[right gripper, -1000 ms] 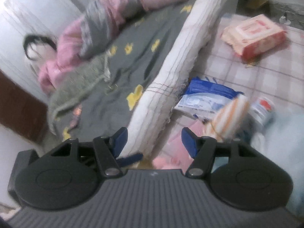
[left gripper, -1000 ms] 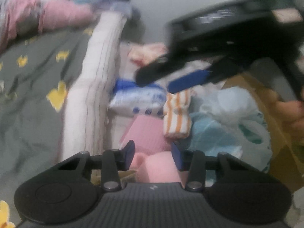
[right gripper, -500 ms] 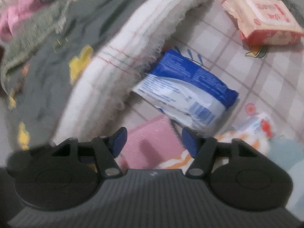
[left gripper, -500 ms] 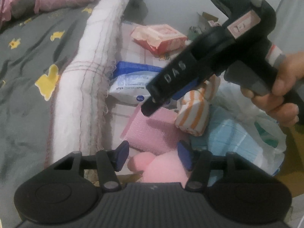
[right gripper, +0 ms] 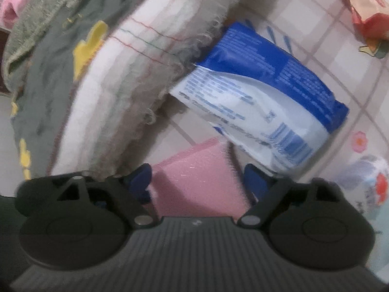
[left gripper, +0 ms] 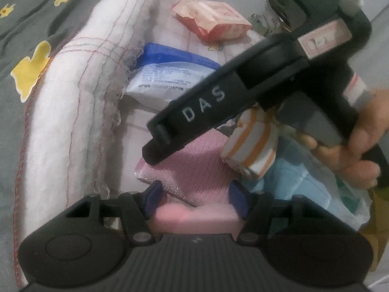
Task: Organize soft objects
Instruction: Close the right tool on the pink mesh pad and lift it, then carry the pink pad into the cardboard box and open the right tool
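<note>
Bit blurry all round, especially the right wrist view. Pink plush thing (left gripper: 194, 215) right under the left gripper (left gripper: 194, 198), mostly cut off by the gripper body, so hard to say what it is. Blue pads spread, soft pink lump sitting between them, no clear squeeze; jaws just been widening.

Right gripper (right gripper: 197, 182) tipped steeply down over a pink textured cloth (right gripper: 197, 182) lying flat on the checked floor (right gripper: 304, 24). Jaws apart, just been opening further, cloth showing in the gap but not pinched. Seen from the left side, same tool crossing the frame with "DAS" on it, bare hand (left gripper: 352, 146) wrapped round the handle at the right edge.

Blue-and-white tissue pack (right gripper: 255, 92) tucked against the frayed white mattress edge (left gripper: 80, 97). Orange-striped rolled socks (left gripper: 252, 146) half hidden behind the right gripper. Light blue fabric in a plastic bag (left gripper: 316, 194) partly covered. Red-pink wipes pack (left gripper: 214, 22) further back.
</note>
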### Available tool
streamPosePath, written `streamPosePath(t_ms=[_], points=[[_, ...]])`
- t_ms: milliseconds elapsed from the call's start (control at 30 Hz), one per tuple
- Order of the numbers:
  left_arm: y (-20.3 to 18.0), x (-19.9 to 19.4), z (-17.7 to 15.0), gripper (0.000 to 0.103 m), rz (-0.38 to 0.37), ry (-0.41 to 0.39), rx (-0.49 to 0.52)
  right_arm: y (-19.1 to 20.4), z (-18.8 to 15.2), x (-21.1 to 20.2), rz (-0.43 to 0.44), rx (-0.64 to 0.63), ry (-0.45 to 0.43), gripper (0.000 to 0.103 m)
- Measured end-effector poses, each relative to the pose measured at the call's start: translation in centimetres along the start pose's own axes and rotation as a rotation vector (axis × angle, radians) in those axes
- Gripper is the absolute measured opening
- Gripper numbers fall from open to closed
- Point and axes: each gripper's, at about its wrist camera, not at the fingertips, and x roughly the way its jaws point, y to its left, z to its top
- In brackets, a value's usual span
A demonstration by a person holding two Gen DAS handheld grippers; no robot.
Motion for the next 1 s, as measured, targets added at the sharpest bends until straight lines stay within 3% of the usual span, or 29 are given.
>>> streamPosePath(t_ms=[133,267,433,633,767,1000], points=[[-0.3,-1.3,0.1,0.061,0.029,-0.078,0.001,-1.0,-0.8,-1.5,0.025,0.032,-0.064,0.068],[-1.0,-3.8,0.4,0.062,0.094,-0.214,0.036,-1.6,-1.8,-5.1,0.091,0.062,-0.208,0.058],[-2.6,-7.5,0.9,0.062,0.118,-0.358,0.052,-0.7,-2.8,-9.9,0.118,0.049,-0.379,0.053],[-6.8,-12.2,0.7,0.062,0.136,-0.521,0.146,1.2,-5.2,-16.8,0.130,0.029,-0.585,0.050],[-11.4,-13.5,1.3,0.063,0.111,-0.564,0.211,1.0,-8.9,-22.1,0.110,0.039,-0.690,0.049],[-21.5,-9.8,2.3,0.063,-0.064,-0.489,0.343,-5.7,-18.6,-28.4,0.038,0.210,-0.768,0.049]])
